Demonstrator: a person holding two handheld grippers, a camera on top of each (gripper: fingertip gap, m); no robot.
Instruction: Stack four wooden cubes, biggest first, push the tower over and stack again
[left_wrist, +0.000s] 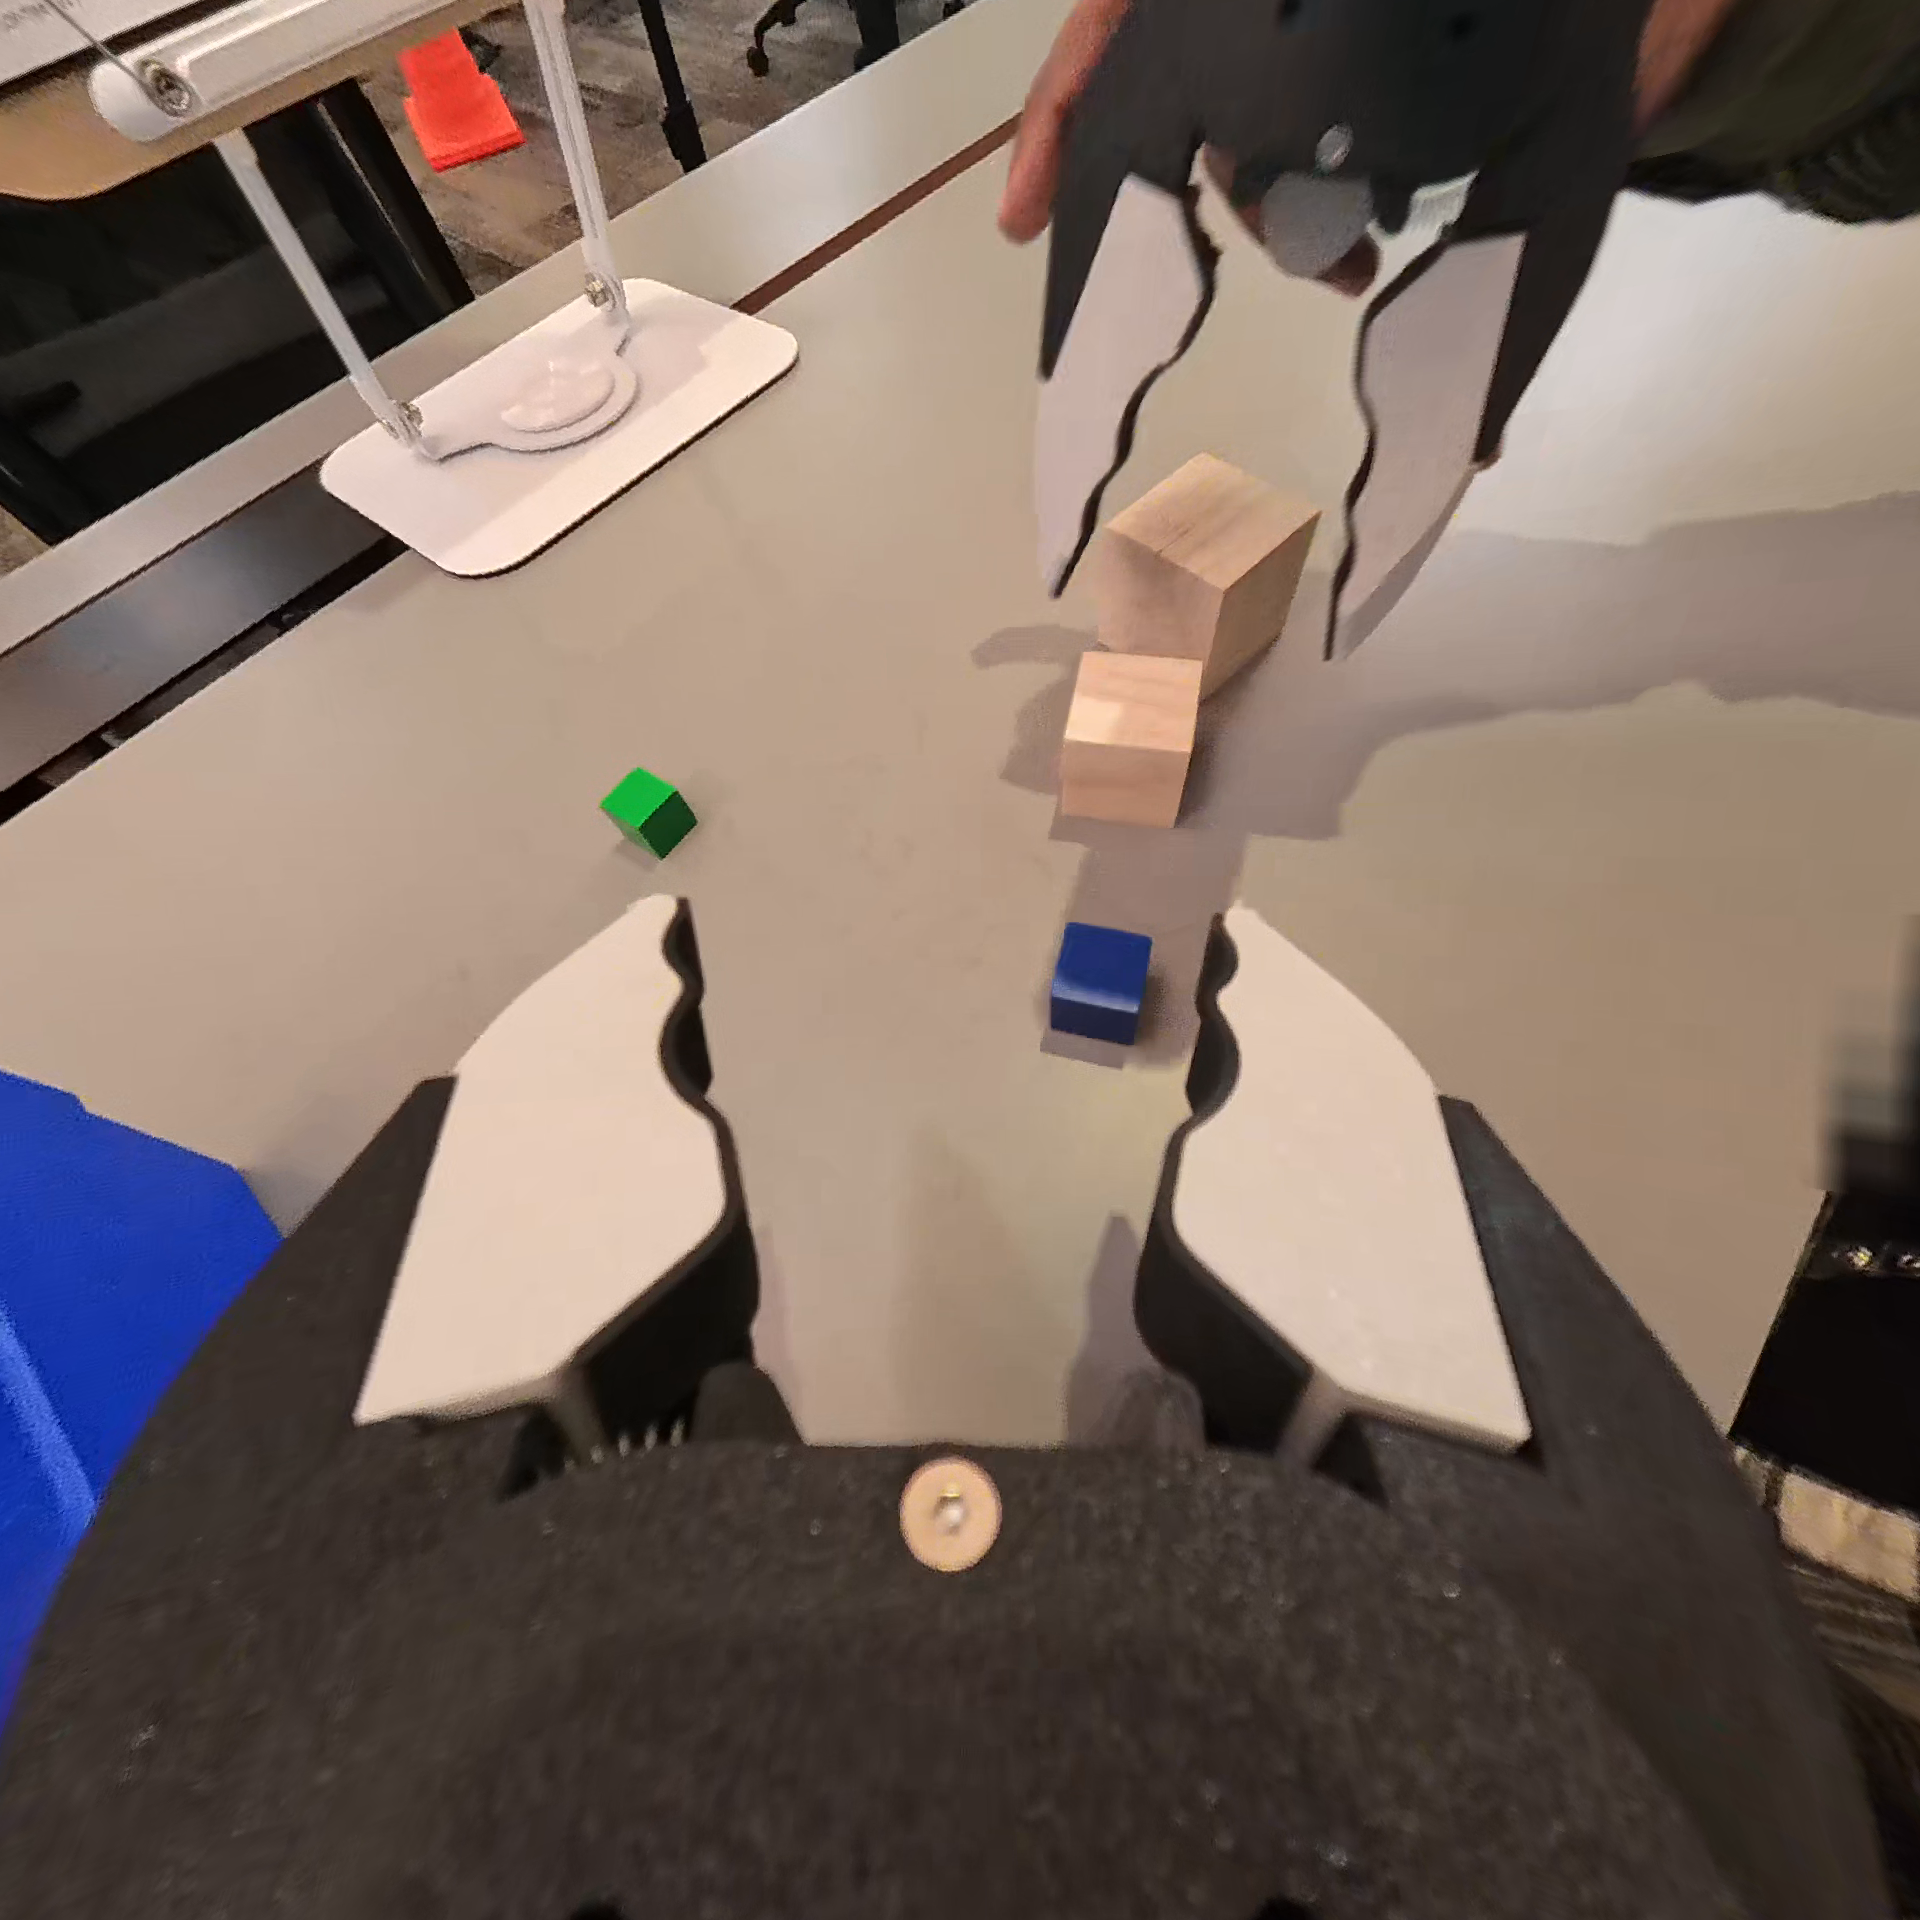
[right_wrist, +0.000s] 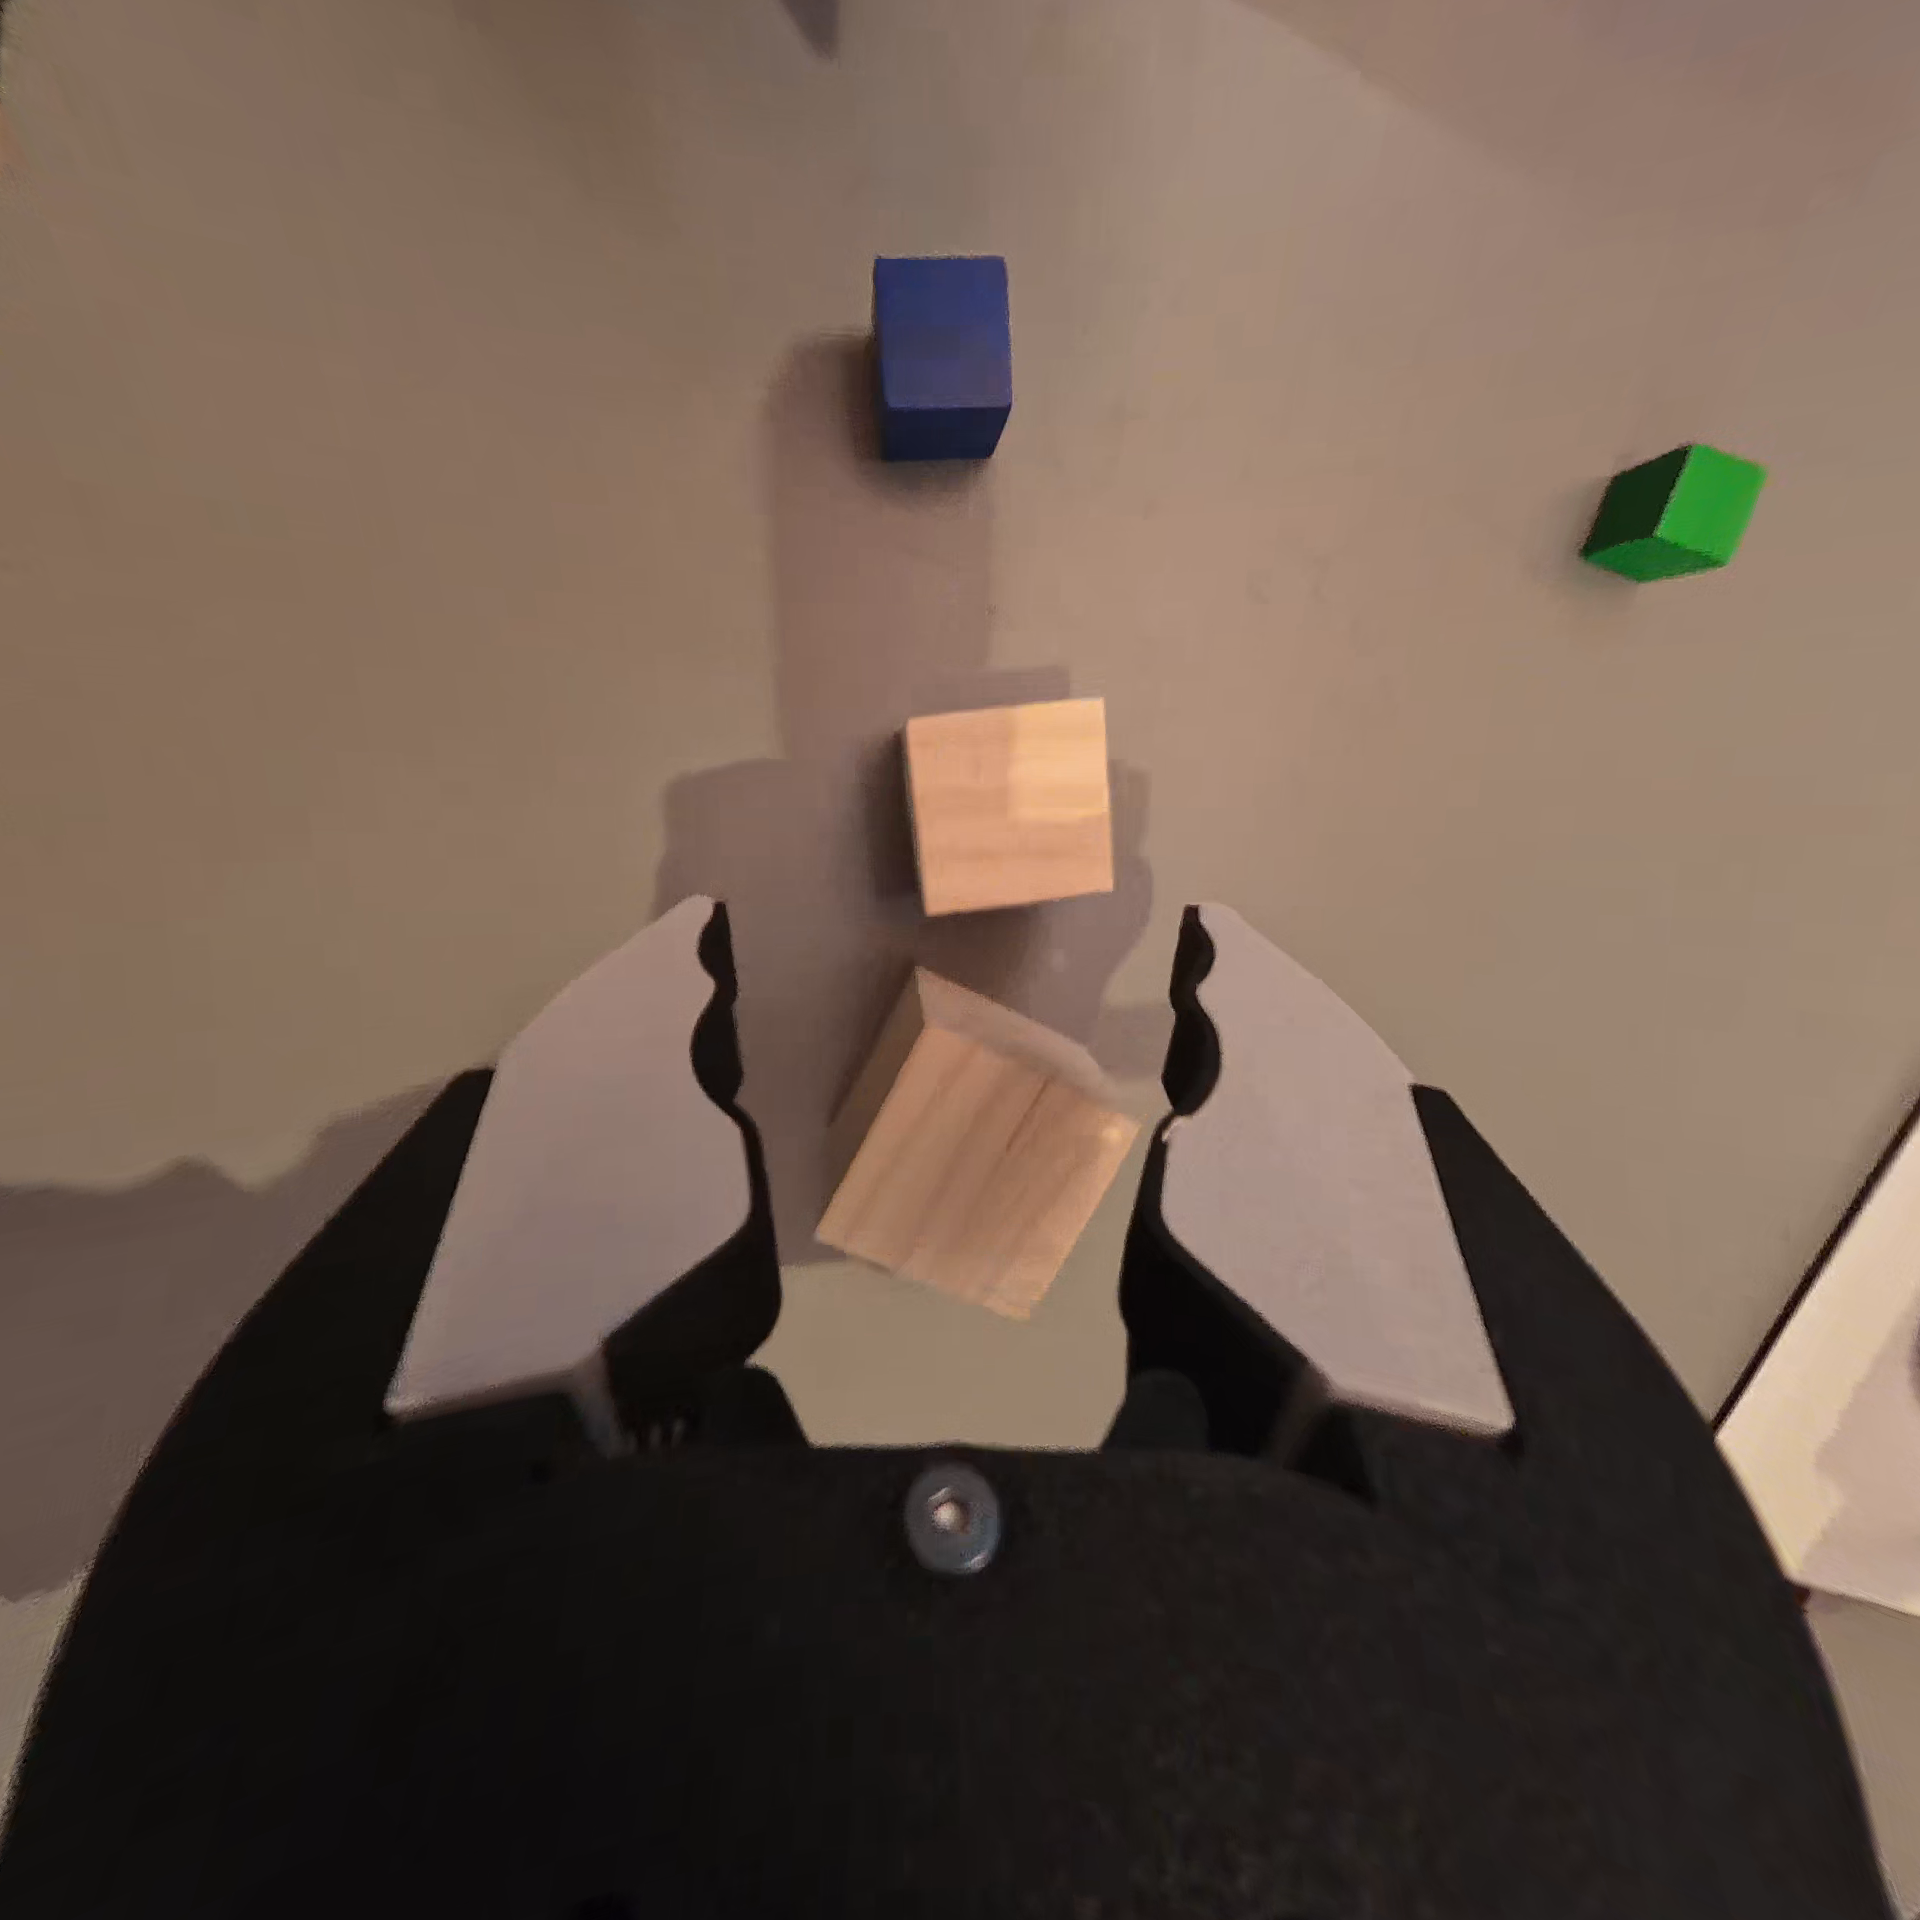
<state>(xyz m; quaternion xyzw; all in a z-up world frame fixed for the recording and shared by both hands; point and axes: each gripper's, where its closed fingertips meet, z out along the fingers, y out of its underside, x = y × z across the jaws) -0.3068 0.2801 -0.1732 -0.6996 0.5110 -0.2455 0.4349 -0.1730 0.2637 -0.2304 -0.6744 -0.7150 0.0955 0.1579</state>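
Observation:
Four cubes lie apart on the grey table (left_wrist: 831, 623). The biggest plain wooden cube (left_wrist: 1205, 561) (right_wrist: 977, 1153) sits turned at an angle. My right gripper (right_wrist: 954, 925) (left_wrist: 1195, 613) is open, pointing down, with the big cube between its fingers, not gripped. A smaller plain wooden cube (left_wrist: 1130, 740) (right_wrist: 1006, 805) lies just beyond it. A blue cube (left_wrist: 1099, 982) (right_wrist: 941, 355) lies close to my left gripper's right fingertip. A small green cube (left_wrist: 649, 812) (right_wrist: 1675, 511) lies off to the side. My left gripper (left_wrist: 948, 925) is open and empty above the table.
A white stand base (left_wrist: 561, 416) with two thin struts sits at the table's far left; its edge shows in the right wrist view (right_wrist: 1829, 1392). A blue bin (left_wrist: 94, 1299) is at my left. A person's hand (left_wrist: 1049, 125) holds the right gripper.

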